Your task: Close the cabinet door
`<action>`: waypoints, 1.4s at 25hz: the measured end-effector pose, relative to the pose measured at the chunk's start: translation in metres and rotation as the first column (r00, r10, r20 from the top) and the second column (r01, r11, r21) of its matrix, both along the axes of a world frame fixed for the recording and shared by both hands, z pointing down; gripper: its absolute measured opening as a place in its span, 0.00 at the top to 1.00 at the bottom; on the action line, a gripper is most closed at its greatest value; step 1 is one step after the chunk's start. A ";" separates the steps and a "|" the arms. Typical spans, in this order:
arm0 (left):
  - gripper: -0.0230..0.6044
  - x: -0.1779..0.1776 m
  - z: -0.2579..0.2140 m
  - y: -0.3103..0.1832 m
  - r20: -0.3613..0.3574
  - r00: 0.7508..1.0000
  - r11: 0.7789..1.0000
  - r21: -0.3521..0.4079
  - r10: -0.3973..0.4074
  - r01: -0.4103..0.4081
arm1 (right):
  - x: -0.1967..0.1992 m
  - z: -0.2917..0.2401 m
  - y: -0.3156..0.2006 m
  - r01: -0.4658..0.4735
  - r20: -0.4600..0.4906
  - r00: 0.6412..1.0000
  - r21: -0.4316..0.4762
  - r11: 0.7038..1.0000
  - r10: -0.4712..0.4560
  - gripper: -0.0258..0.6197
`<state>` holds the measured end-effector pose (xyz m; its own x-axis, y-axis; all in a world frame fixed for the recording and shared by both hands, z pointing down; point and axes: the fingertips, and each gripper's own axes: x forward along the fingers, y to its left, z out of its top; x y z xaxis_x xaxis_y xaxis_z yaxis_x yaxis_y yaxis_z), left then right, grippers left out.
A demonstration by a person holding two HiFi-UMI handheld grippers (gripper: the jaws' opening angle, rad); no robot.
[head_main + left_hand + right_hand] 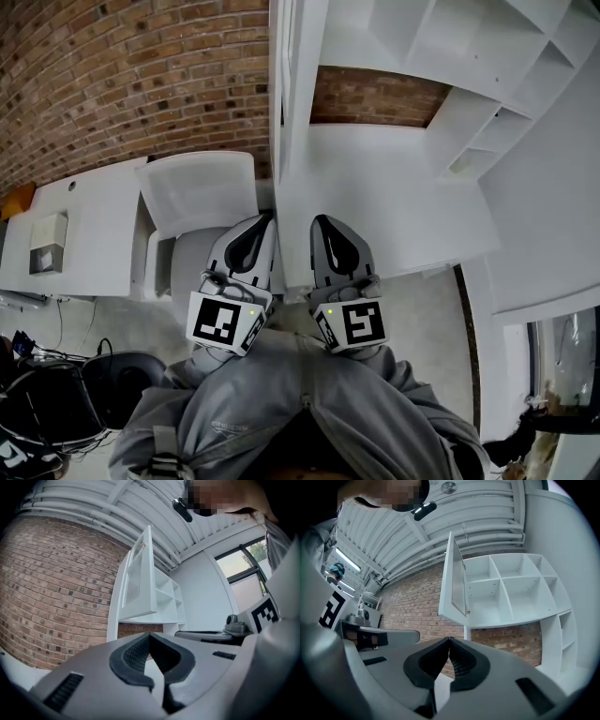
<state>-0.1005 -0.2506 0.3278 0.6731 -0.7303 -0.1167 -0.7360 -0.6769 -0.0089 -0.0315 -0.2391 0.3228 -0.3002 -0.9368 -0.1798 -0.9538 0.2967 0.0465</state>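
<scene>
Right claw point(449, 641) closed; cabinet door point(453, 587) ajar

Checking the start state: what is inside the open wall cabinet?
The cabinet shows bare white compartments with nothing visible in them. The right tool view looks up from below, so the shelf tops are hidden and anything lying flat there would not show.

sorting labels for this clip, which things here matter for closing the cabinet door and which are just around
For the job: open white slatted cabinet door; white cubby cabinet it hangs on; left gripper and right gripper, both shut, empty.
Just around: white plastic chair; white side desk; dark round object on the floor; red brick wall.
</scene>
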 end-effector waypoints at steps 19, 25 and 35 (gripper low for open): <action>0.96 0.016 -0.038 -0.009 -0.025 1.000 0.998 0.065 0.000 0.002 | 0.007 -0.041 -0.012 0.057 -0.025 0.998 0.079 0.995 -0.055 0.92; 0.96 0.012 -0.070 -0.010 -0.047 0.999 0.991 0.134 0.000 0.006 | 0.004 -0.076 -0.016 0.098 -0.030 0.995 0.147 0.984 -0.094 0.92; 0.96 0.018 -0.120 -0.010 -0.046 0.999 0.970 0.244 0.021 -0.010 | 0.004 -0.136 -0.015 0.118 -0.075 0.992 0.260 0.959 -0.102 0.92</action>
<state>-0.0823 -0.2609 0.2075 0.6734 -0.6653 -0.3223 -0.7290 -0.6700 -0.1402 -0.0270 -0.2539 0.1866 -0.4162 -0.8195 -0.3939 -0.9092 0.3688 0.1933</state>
